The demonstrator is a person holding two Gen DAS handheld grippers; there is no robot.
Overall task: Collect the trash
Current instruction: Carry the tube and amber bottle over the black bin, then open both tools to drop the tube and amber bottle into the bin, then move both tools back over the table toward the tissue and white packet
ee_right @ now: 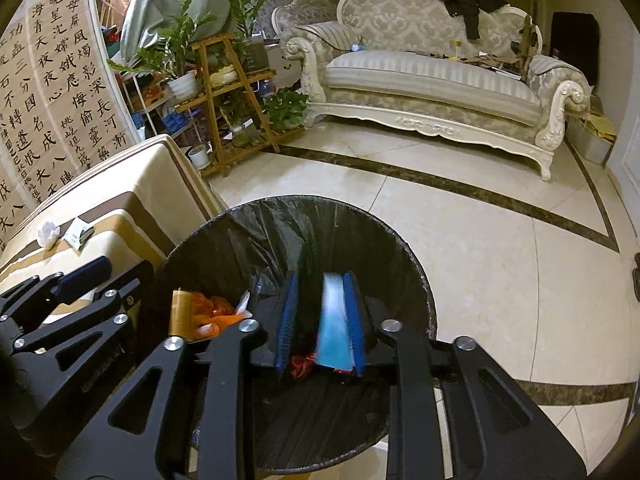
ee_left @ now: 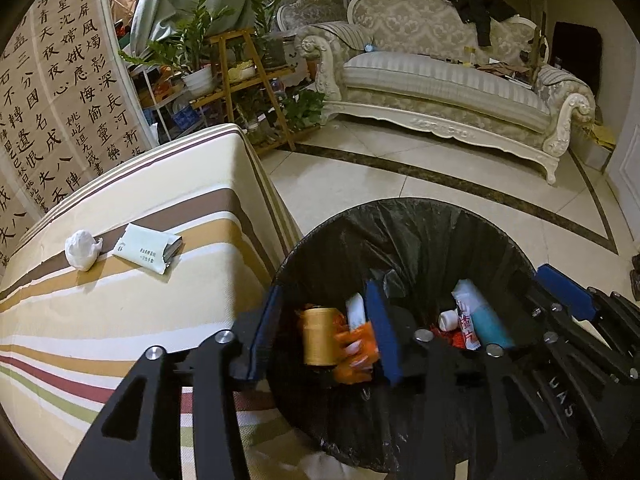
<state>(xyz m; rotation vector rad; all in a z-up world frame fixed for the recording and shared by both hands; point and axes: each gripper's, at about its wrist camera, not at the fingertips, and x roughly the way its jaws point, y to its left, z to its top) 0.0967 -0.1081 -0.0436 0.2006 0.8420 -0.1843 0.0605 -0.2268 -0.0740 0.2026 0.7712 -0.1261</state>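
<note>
A round bin lined with a black bag [ee_left: 404, 210] [ee_right: 320, 202] stands beside the striped table. My left gripper [ee_left: 324, 290] hangs over its mouth, open. A gold can [ee_left: 319, 336] [ee_right: 181, 312] and an orange wrapper [ee_left: 356, 350] [ee_right: 212, 314] lie blurred between its fingers, with no pad pressing them. My right gripper [ee_right: 322, 277] is over the bin too, open. A blurred blue and white packet [ee_right: 333, 324] [ee_left: 486, 326] rests against its right pad, clear of the left one. A crumpled white tissue [ee_left: 82, 249] [ee_right: 47, 234] and a pale green packet [ee_left: 146, 248] [ee_right: 78, 233] lie on the table.
The table with the striped cloth [ee_left: 132, 320] sits left of the bin. Tiled floor [ee_right: 500, 248] stretches to a white ornate sofa [ee_left: 444, 88] at the back. A wooden plant stand [ee_right: 228, 100] and a calligraphy screen [ee_left: 60, 92] stand at the back left.
</note>
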